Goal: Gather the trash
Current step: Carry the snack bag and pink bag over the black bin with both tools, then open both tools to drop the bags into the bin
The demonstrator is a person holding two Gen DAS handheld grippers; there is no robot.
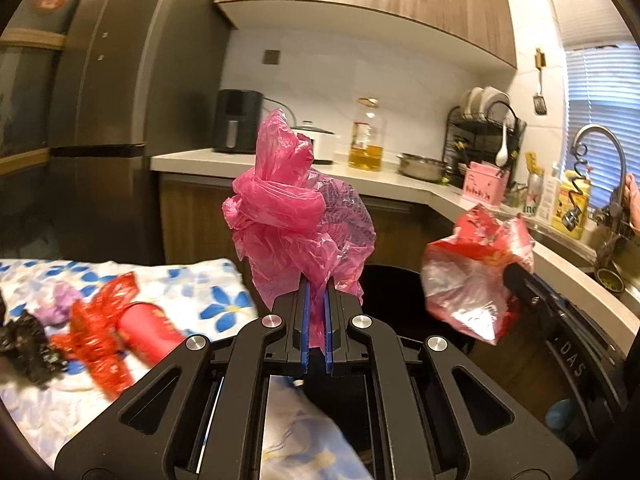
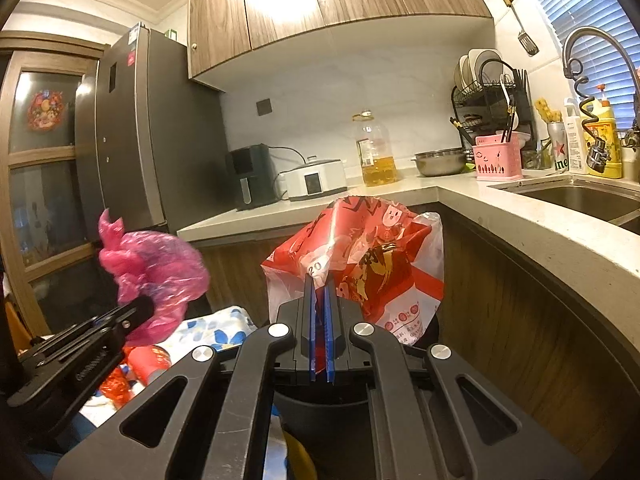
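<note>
Black linkage arms fill the bottom of both views. At lower left of the left wrist view, red crumpled wrappers point(image 1: 102, 336) lie on a blue-flowered white cloth point(image 1: 216, 284). At centre, the left gripper point(image 1: 317, 296) pinches a knotted pink plastic bag point(image 1: 288, 204). To its right, the right gripper point(image 2: 319, 292) clamps a red-and-white printed plastic bag point(image 2: 372, 256) over a black bin point(image 1: 394, 292).

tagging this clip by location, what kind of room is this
A home kitchen, most likely: a sink with a curved faucet, a dish rack of plates on the countertop, and a tall fridge.
</note>
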